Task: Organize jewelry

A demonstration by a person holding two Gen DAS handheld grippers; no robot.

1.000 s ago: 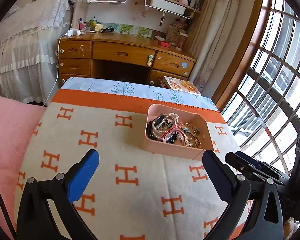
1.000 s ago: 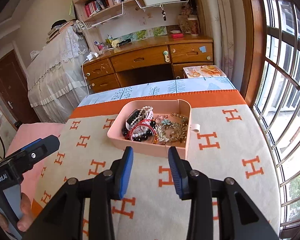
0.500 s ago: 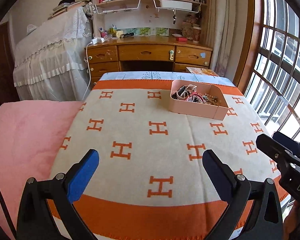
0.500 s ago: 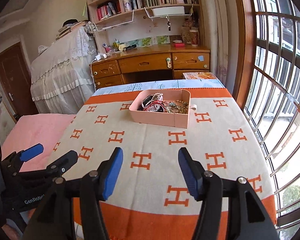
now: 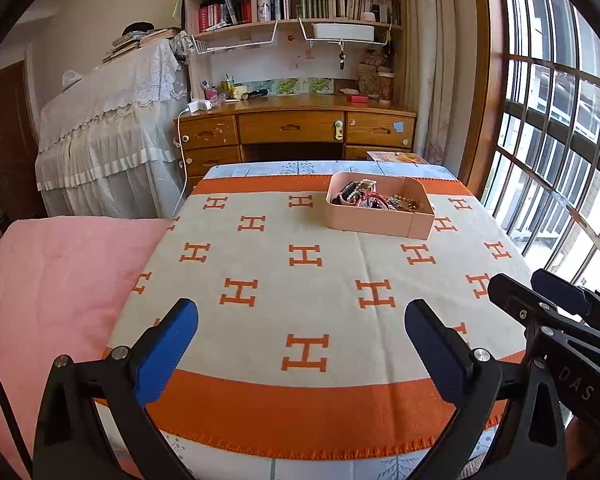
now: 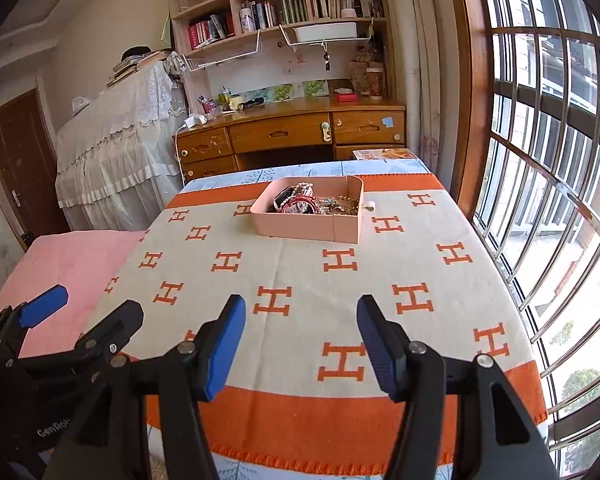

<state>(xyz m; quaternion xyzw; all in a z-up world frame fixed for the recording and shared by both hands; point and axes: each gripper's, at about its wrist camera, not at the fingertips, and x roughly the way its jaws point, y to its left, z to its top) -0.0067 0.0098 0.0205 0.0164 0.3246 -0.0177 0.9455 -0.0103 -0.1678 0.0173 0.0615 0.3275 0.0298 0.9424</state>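
We see a wooden desk (image 5: 296,128) with drawers against the far wall, and above it a bookshelf (image 5: 296,0) packed with books. To its left stands a piece of furniture under a white lace cover (image 5: 112,128), with a dark wooden door (image 6: 20,168) beyond. Daylight pours through a tall barred window (image 6: 548,160) on the right, beside a pale curtain (image 5: 432,60).

An orange-and-cream blanket (image 5: 300,280) covers the near surface, a pink one (image 5: 52,280) at left. Far off: desk (image 5: 296,128), bookshelf (image 5: 296,0), window (image 5: 560,140) right.
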